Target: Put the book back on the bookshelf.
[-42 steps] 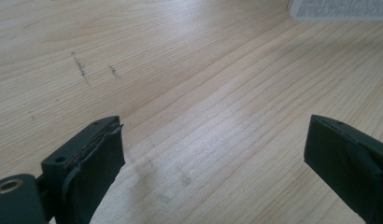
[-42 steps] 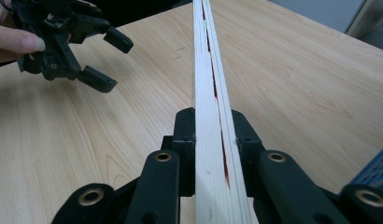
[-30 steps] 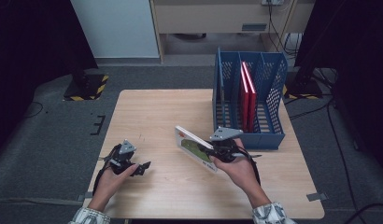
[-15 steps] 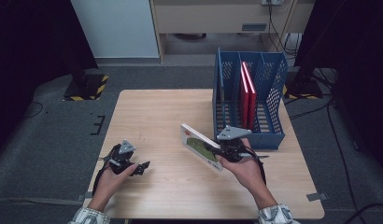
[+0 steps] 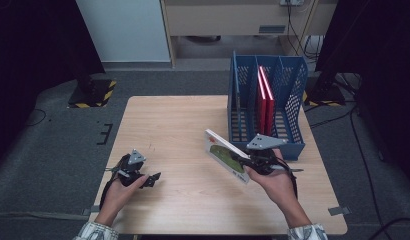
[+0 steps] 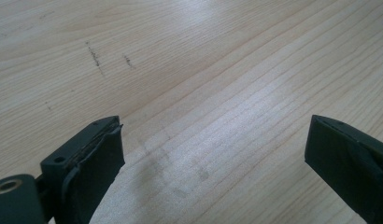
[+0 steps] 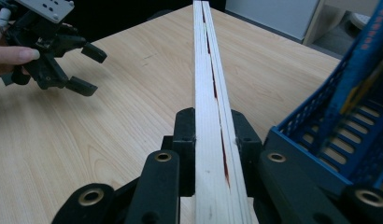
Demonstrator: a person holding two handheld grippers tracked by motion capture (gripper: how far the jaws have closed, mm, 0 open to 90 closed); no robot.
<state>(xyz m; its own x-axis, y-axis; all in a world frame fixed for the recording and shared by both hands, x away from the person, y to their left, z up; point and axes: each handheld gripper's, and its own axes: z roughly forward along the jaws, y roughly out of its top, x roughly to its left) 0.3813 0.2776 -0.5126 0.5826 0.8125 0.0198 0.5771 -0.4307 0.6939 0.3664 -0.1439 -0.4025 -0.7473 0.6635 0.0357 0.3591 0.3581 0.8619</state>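
My right gripper (image 5: 243, 161) is shut on a thin book (image 5: 224, 155) with a green and white cover, held tilted above the table just left of the blue file rack (image 5: 293, 135). In the right gripper view the book's page edge (image 7: 207, 84) runs straight up between the two jaws, clamped at the bottom. Two red books (image 5: 265, 97) stand in the rack's middle slot. My left gripper (image 5: 152, 179) rests low over the table at the front left, open with nothing between its jaws; bare wood (image 6: 213, 140) lies between them in the left gripper view.
The wooden table (image 5: 178, 125) has dark floor around it. The blue rack's near corner (image 7: 320, 154) is close on the right of the held book. The left gripper (image 7: 87, 70) shows far left in the right gripper view.
My right gripper has lifted the book and carried it right, toward the rack, tilting it more upright. The left gripper has stayed where it was.
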